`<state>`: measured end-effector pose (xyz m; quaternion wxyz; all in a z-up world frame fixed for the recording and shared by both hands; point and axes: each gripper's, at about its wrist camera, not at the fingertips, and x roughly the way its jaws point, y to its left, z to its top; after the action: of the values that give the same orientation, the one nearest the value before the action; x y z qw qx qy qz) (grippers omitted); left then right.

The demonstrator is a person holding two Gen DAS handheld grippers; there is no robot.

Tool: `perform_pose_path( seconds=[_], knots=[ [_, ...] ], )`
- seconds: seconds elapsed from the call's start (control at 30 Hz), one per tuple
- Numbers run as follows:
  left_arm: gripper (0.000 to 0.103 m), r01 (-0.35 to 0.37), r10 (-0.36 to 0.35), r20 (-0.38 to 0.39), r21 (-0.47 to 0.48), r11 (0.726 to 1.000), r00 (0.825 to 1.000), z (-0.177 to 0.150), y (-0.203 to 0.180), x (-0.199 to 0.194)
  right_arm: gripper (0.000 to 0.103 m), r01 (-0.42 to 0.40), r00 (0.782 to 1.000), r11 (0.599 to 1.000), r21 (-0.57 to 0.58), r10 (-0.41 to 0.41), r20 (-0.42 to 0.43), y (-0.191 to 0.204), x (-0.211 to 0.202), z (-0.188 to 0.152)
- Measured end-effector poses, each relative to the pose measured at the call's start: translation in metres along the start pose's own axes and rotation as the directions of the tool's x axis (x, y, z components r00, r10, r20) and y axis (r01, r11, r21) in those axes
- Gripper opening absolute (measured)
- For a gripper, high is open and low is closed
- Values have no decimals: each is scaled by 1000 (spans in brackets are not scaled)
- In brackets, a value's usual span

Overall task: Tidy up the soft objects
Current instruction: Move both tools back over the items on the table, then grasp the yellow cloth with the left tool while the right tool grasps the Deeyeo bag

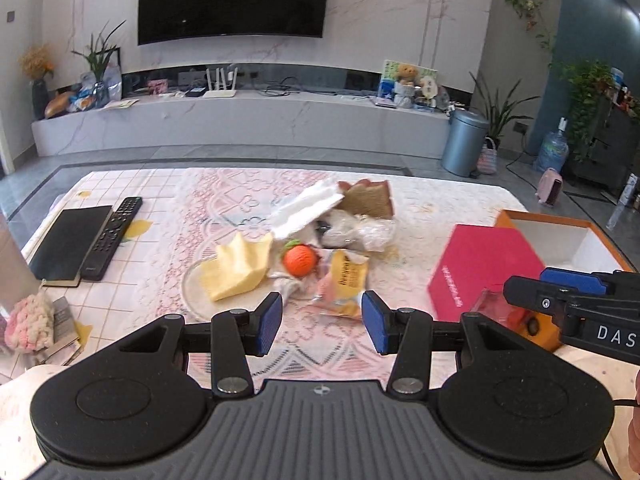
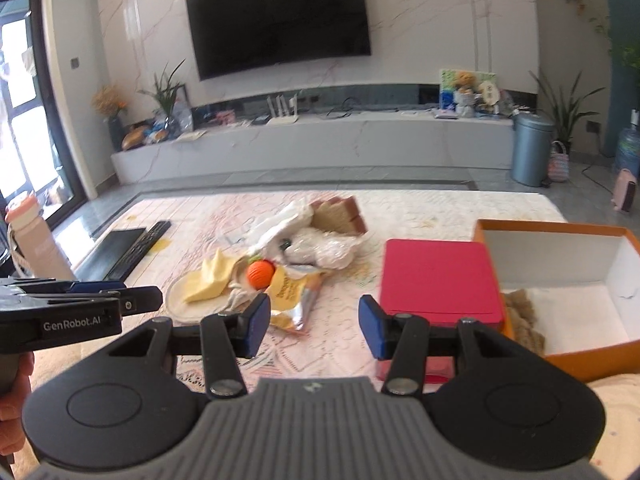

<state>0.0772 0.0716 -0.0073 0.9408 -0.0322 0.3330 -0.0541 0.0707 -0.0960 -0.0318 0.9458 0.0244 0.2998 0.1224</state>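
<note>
A heap of soft things lies mid-table: a yellow cloth [image 1: 236, 268] on a round mat, an orange knitted ball [image 1: 300, 260], a yellow snack packet [image 1: 344, 284], white padding [image 1: 306, 208], a clear plastic bag [image 1: 360, 230] and a brown sponge slice [image 1: 368, 198]. The same heap shows in the right wrist view, with the ball [image 2: 260, 273] and packet [image 2: 292, 300]. My left gripper [image 1: 322, 322] is open and empty just before the packet. My right gripper [image 2: 314, 326] is open and empty, between the packet and the red lid [image 2: 438, 276]. An orange box [image 2: 560, 280] holds a brown soft piece [image 2: 522, 318].
A black notebook [image 1: 68, 242] and a TV remote [image 1: 114, 236] lie at the table's left. A pink knitted item [image 1: 28, 320] sits at the left edge. A pink bottle [image 2: 34, 244] stands at the far left. A grey bin [image 1: 464, 142] stands on the floor beyond.
</note>
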Motion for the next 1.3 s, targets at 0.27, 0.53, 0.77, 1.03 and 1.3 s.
perform_pose_path(
  seconds=[0.27,0.53,0.77,1.03,1.3],
  knots=[
    [55,-20,20,-34,-3,1000,999,7,27,26,50,-42,998,998,-36,39,-57,17,47,18],
    [55,-11,10,-100,-6,1000,995,25,48,69,54,-72,988,997,-33,66,-143,28,111,35],
    [55,-31,19,-179,-63,998,984,32,65,125,67,-50,973,999,9,51,-227,29,178,38],
    [58,-100,77,-256,-80,992,964,27,79,184,68,-10,951,999,50,25,-309,22,238,30],
    [63,-81,47,-268,-114,990,962,17,86,205,69,-14,931,995,97,48,-361,15,271,19]
  ],
)
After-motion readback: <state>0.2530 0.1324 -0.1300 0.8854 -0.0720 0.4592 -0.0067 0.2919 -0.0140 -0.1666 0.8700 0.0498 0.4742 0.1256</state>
